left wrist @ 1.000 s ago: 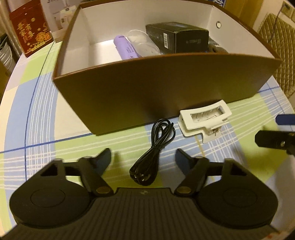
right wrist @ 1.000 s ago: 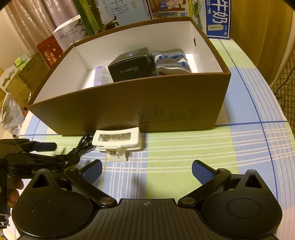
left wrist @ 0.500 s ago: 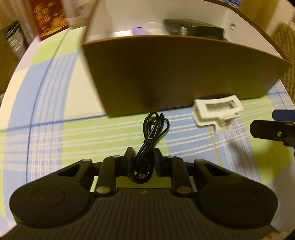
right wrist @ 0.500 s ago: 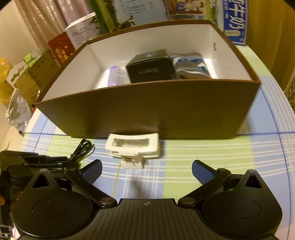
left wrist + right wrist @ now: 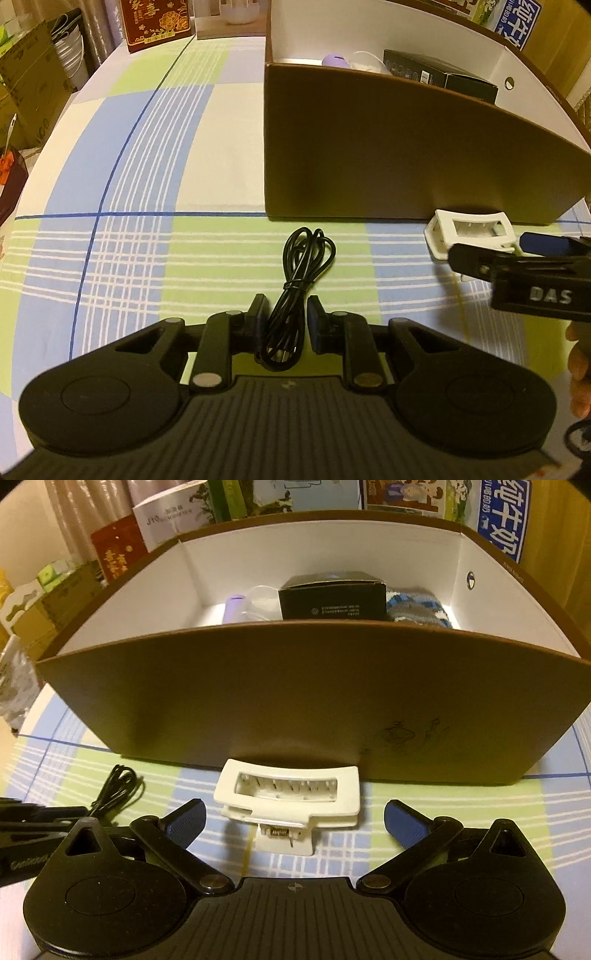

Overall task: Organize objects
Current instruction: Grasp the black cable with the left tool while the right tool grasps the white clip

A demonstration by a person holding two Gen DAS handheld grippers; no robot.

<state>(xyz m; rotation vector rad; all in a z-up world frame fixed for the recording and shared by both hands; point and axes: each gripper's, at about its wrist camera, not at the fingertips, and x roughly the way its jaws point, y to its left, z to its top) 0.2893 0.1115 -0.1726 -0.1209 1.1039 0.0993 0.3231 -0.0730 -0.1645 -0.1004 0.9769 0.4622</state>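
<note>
Left wrist view: cable (image 5: 295, 295) lay on bench (image 5: 147, 184), long axis toward 12 o'clock, near end between nearly clenched left gripper (image 5: 283, 320). Right gripper (image 5: 295, 821) spread wide; clip (image 5: 290, 801) at 12 o'clock, touching box (image 5: 295, 694).

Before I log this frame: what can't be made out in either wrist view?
- Box floor: near wall hides it in both views.
- Purple item and clear item: mostly hidden, identity unclear.
- Black carton print: too small.
- Left gripper contact with cable: pads flank it; grip unclear.
- Right gripper: cut off in left view.
</note>
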